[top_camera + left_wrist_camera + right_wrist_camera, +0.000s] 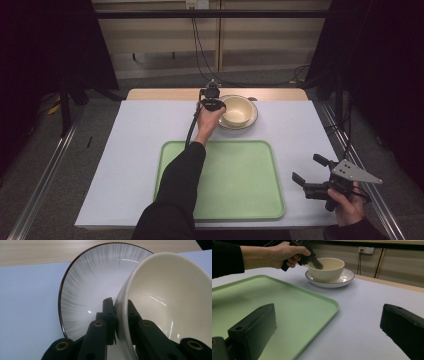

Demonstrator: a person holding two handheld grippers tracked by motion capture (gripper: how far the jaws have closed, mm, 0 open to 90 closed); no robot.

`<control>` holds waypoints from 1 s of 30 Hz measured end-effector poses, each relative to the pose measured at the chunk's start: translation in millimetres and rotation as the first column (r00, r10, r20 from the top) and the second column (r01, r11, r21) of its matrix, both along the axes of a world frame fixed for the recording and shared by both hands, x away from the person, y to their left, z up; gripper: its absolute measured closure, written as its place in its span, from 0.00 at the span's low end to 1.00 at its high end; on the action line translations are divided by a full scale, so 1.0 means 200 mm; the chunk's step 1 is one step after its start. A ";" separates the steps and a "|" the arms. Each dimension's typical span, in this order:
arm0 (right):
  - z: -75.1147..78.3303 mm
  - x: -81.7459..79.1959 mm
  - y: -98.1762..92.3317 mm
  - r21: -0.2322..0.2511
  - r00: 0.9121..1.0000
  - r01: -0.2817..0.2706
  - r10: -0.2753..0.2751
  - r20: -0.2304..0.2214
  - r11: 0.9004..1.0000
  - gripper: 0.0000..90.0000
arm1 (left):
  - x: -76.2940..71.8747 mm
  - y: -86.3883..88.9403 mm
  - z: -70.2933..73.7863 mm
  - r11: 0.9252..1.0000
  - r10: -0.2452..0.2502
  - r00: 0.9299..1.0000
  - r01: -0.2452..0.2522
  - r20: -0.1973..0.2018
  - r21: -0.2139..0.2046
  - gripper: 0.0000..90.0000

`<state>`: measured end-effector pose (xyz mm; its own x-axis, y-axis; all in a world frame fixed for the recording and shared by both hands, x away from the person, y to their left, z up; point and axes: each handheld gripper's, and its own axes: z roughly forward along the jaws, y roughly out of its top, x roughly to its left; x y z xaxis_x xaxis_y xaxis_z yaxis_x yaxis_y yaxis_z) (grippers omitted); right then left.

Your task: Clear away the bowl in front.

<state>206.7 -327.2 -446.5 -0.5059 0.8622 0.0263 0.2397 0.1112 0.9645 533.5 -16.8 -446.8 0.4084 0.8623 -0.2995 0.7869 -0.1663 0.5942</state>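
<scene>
At upper centre my left claw [121, 315] clamps the cream bowl [236, 110] wall, bowl sitting in the striped plate [85, 285] beyond the green tray [240, 190], while my right claw [306, 172] waits agape at lower right on the worktop [135, 145].

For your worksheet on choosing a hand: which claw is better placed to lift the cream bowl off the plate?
Left. The left claw already pinches the cream bowl rim on the plate; the right claw sits open beside the green tray.
</scene>
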 end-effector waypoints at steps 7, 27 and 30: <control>0.00 0.00 0.00 0.007 1.000 -0.005 0.005 0.000 1.000 0.00 | 0.00 0.02 -0.01 0.999 0.013 1.000 -0.013 -0.015 -0.032 0.92; 0.00 0.00 0.00 0.012 1.000 -0.005 0.005 0.009 1.000 0.00 | -0.02 0.07 0.08 0.997 0.006 1.000 -0.006 -0.007 -0.078 0.92; 0.00 0.00 0.00 0.013 1.000 -0.005 0.004 0.013 1.000 0.00 | -0.02 0.08 0.10 0.997 0.000 1.000 0.000 0.002 -0.078 0.92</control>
